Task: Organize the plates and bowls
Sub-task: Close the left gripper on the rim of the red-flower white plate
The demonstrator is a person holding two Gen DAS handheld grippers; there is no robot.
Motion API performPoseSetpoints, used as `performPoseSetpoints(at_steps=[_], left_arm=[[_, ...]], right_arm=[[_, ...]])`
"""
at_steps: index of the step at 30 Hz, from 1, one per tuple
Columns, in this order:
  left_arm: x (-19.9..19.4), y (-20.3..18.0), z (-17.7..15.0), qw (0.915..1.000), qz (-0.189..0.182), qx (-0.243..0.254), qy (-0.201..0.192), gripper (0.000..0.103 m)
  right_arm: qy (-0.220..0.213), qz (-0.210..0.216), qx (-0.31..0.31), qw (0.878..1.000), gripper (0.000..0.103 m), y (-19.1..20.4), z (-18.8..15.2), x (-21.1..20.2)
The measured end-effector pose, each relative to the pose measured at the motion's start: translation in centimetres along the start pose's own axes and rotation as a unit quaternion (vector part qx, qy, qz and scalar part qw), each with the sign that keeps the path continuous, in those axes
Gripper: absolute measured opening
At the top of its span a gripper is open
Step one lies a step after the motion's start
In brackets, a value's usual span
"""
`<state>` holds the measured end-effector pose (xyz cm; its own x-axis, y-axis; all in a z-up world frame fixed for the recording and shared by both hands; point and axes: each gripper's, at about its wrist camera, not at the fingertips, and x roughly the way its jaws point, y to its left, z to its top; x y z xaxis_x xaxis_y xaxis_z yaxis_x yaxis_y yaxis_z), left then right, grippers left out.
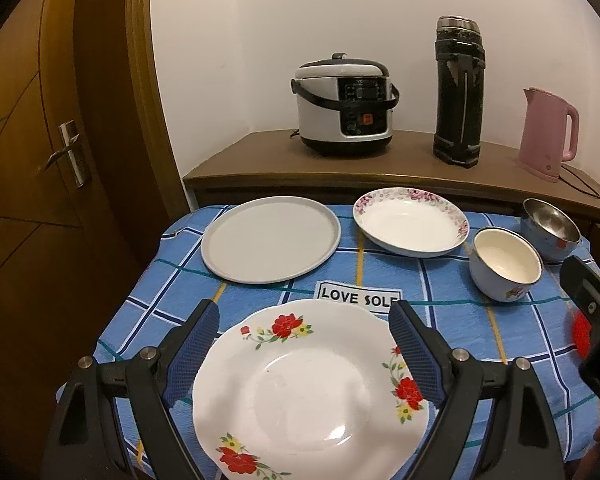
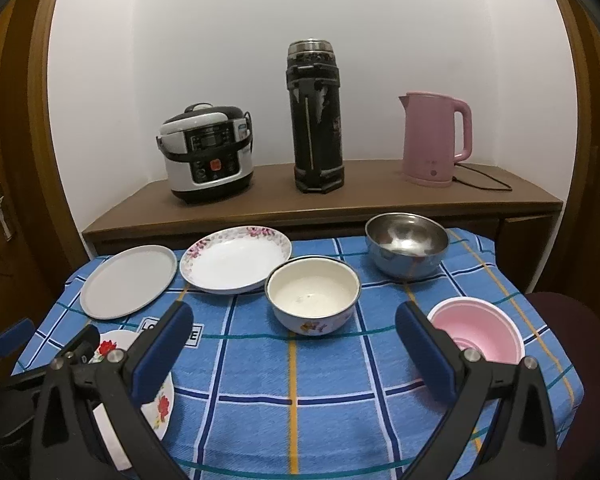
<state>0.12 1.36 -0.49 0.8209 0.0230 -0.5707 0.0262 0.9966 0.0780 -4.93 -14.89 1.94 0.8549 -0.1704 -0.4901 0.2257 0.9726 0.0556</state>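
My left gripper [image 1: 304, 320] is open above a white plate with red flowers [image 1: 308, 396], which lies on the blue checked cloth [image 1: 460, 332]; its fingers stand either side of the plate's far half. Behind lie a plain grey plate [image 1: 270, 238] and a deep plate with a pink floral rim [image 1: 412, 222]. A cream enamel bowl [image 1: 504, 262] and a steel bowl [image 1: 550, 232] stand to the right. My right gripper [image 2: 294, 322] is open and empty over the cloth, in front of the enamel bowl [image 2: 312, 294]. A pink bowl [image 2: 476, 336] sits by its right finger.
A wooden sideboard [image 2: 320, 208] behind the table carries a rice cooker [image 2: 208, 152], a black thermos [image 2: 316, 116] and a pink kettle [image 2: 434, 140] with its cord. Wooden doors stand at both sides. A dark red seat [image 2: 572, 352] is right of the table.
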Motion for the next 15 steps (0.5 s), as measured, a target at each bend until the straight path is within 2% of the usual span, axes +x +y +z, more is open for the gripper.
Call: performPoseSetpoints(at_steps=[15], left_arm=[[0.41, 0.76, -0.09, 1.0000, 0.004, 0.001, 0.003, 0.088]], right_arm=[[0.001, 0.006, -0.006, 1.000, 0.103, 0.60, -0.14, 0.21]])
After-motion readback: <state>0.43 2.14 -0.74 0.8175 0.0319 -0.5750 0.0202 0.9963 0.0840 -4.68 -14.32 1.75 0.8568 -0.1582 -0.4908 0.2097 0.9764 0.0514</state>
